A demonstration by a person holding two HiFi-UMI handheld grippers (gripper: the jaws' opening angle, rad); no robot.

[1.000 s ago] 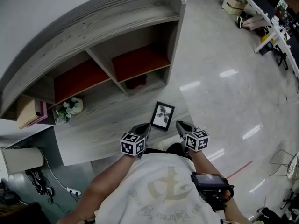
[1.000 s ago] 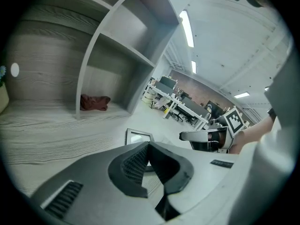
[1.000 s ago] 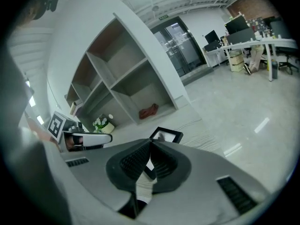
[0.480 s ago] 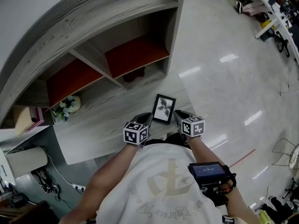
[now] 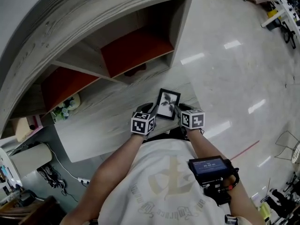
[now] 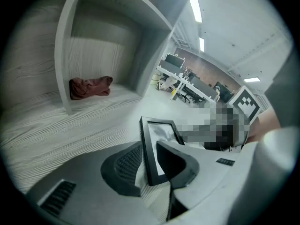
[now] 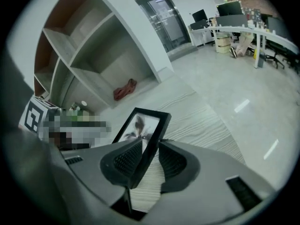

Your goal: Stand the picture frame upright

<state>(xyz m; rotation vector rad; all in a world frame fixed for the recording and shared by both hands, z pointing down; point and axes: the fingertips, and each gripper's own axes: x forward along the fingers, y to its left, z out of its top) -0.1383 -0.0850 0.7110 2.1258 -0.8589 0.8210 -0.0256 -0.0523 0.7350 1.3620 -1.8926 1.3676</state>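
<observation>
**Surface finishes: frame, shelving, floor**

Picture frame (image 5: 168,103): black moulding, smooth and matt; a pale printed picture is set behind a smooth face.
Shelf unit (image 5: 93,36): pale grey board, strongly marked with wood grain, matt throughout. The same grained finish is carried across the counter top (image 5: 108,123).
Back panels (image 5: 133,50), far compartments: rust-red, plain, matt.
Cloth (image 6: 90,86), low far compartment: dark red, soft, crumpled.
Floor (image 5: 234,78), right: pale, polished, highly glossy; ceiling lights are mirrored in it.
</observation>
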